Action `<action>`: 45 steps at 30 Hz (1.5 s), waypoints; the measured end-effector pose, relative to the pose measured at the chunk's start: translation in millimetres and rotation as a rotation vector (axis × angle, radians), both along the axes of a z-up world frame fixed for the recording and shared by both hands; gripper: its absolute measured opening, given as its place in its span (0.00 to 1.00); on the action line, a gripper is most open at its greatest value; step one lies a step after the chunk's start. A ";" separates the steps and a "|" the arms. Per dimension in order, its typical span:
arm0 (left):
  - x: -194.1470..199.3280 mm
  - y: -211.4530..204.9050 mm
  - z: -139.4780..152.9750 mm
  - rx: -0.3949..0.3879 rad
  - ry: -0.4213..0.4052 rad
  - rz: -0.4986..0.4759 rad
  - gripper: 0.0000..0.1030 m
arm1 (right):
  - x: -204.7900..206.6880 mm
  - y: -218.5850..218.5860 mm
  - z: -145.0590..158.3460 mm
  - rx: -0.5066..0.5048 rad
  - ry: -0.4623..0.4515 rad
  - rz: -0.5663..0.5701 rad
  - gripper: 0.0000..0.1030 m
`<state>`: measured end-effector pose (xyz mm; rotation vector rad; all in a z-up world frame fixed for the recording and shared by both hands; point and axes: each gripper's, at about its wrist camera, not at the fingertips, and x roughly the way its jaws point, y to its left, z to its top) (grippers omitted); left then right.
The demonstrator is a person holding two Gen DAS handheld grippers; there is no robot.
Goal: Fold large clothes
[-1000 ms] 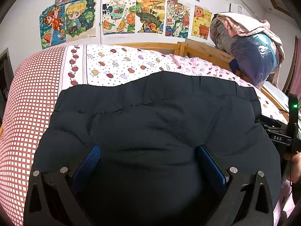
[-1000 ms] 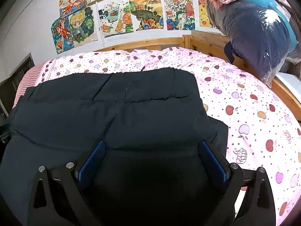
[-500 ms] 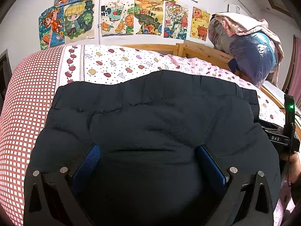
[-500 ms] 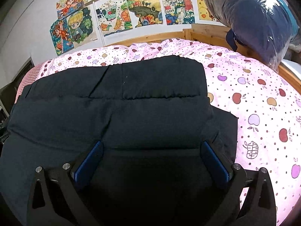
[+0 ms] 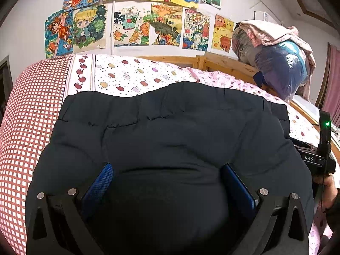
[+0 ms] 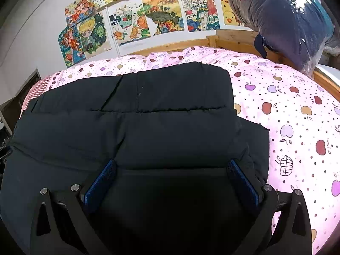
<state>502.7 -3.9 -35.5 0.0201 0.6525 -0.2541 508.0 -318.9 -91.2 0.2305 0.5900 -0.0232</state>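
Note:
A large black padded garment [image 5: 170, 131] lies folded on the bed and fills the near part of both views; it also shows in the right wrist view [image 6: 148, 123]. My left gripper [image 5: 167, 170] is open, its blue-padded fingers [image 5: 97, 184] wide apart with a bulge of the garment between them. My right gripper [image 6: 172, 167] is open too, its fingers [image 6: 242, 178] spread over the garment's near right part. The right gripper's body [image 5: 318, 155] shows at the right edge of the left wrist view.
The bed has a pink apple-print sheet [image 6: 286, 116] and a red checked cover [image 5: 27, 116] on the left. A wooden bed frame [image 6: 233, 38] runs behind. A plastic-wrapped bundle of bedding [image 6: 286, 21] sits at the back right. Drawings [image 5: 131, 25] hang on the wall.
Both grippers have moved forward and tilted down a little over the garment. The garment's far edge sits lower in the views. The jaws stay wide open.

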 end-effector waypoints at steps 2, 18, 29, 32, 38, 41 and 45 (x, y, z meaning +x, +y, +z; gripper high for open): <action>-1.2 0.9 -0.1 -0.005 -0.004 -0.002 1.00 | -3.0 0.0 0.6 -0.001 -0.009 -0.002 0.99; -18.4 30.8 28.3 -0.122 -0.047 0.045 1.00 | -16.4 1.2 7.2 -0.012 -0.025 -0.020 0.99; -24.0 112.7 43.4 -0.105 0.026 0.199 1.00 | -52.2 -35.4 46.0 0.057 -0.071 -0.053 0.99; -19.4 125.9 31.6 -0.093 0.095 0.184 1.00 | -57.9 -51.4 46.0 0.084 -0.038 -0.058 0.99; -7.9 141.3 7.9 -0.165 0.196 0.144 1.00 | -63.6 -71.6 32.3 0.035 0.060 -0.082 0.99; -3.8 139.4 -0.4 -0.186 0.228 0.114 1.00 | -60.2 -76.7 19.9 0.036 0.114 -0.083 0.99; 5.9 139.6 -14.4 -0.248 0.302 0.061 1.00 | -54.1 -84.0 1.5 0.111 0.154 -0.056 0.99</action>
